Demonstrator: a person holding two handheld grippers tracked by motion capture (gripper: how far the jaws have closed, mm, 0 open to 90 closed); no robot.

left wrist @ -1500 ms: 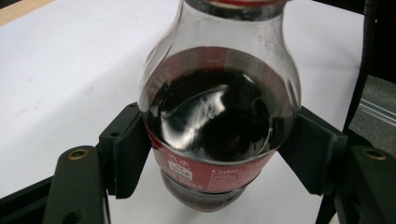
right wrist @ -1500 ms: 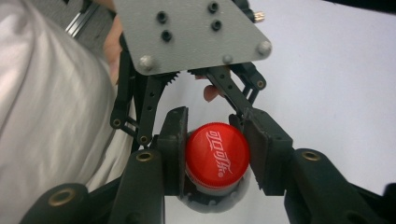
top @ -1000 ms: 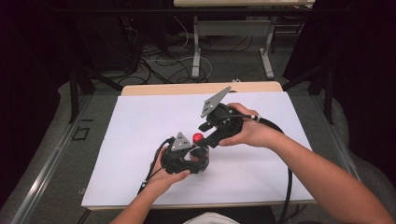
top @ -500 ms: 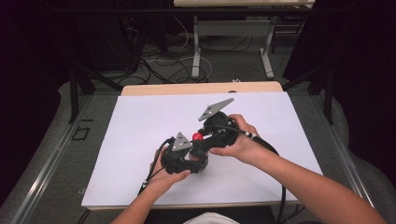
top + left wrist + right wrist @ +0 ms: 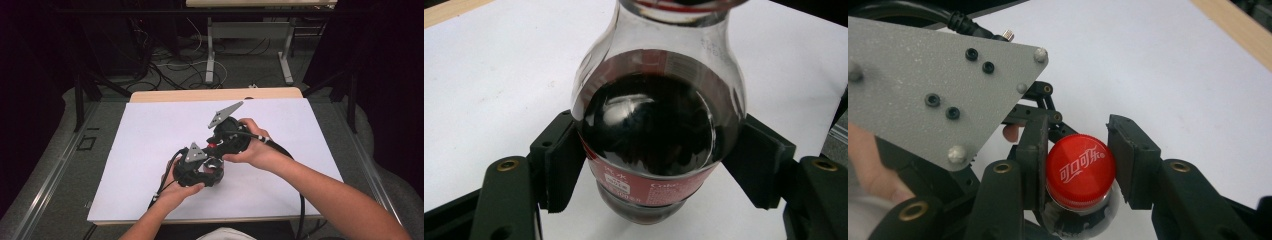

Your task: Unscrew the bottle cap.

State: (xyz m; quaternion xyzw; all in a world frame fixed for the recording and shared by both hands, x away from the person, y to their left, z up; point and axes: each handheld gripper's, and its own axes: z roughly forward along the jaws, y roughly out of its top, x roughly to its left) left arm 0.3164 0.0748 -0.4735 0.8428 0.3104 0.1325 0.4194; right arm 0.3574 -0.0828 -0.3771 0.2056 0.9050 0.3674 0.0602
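left tongs (image 5: 654, 165) clamped on cola bottle (image 5: 654, 125), label reading "coke"; right tongs (image 5: 1075, 170) clamped on its red cap (image 5: 1079, 170) with chinese script.

I hold a small clear plastic bottle of dark cola (image 5: 656, 130), red-labelled and upright on the white table sheet (image 5: 150, 135), its red screw cap (image 5: 1079, 171) with white lettering still on.

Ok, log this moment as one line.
left gripper: shut on bottle | right gripper: shut on red cap | bottle upright on white table
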